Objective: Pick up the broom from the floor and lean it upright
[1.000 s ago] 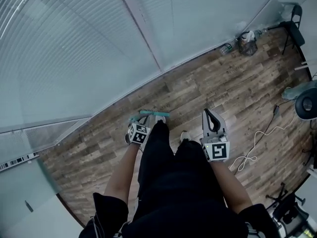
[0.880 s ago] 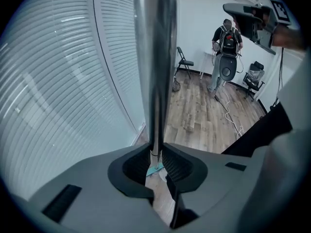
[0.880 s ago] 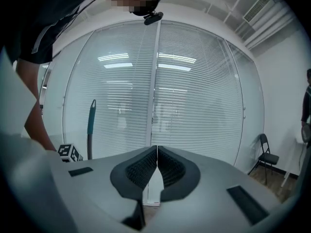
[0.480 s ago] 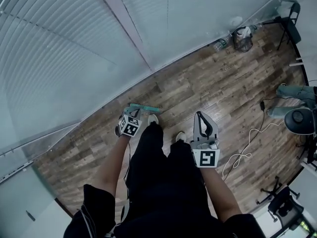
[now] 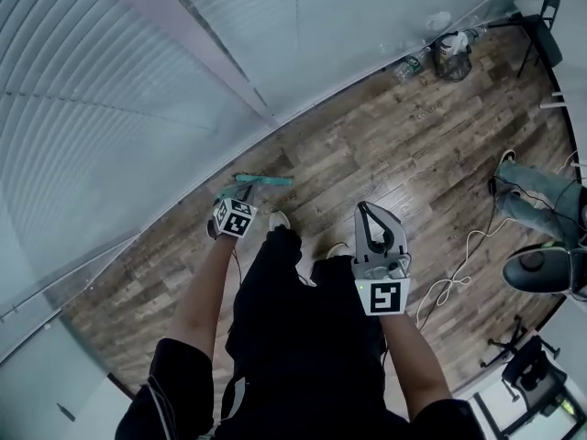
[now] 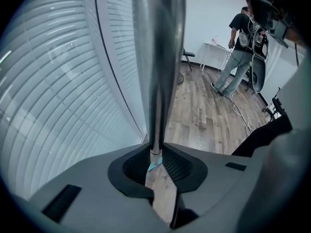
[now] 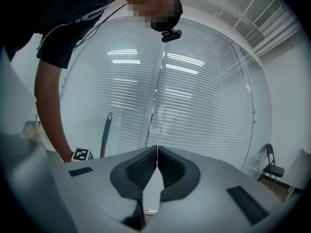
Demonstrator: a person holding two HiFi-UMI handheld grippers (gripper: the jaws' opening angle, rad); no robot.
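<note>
Fig.: left gripper [image 5: 229, 200] clamped on the broom [image 5: 262, 181] handle (pole near-upright, long axis running down to the teal head on the floor by the glass wall [image 5: 138, 81]), w/ right gripper [image 5: 377, 225] closed, empty, farther off.

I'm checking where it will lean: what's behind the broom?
A blind-covered glass wall stands right behind the broom, seen in the right gripper view. The slats hide whatever lies beyond the glass.
</note>
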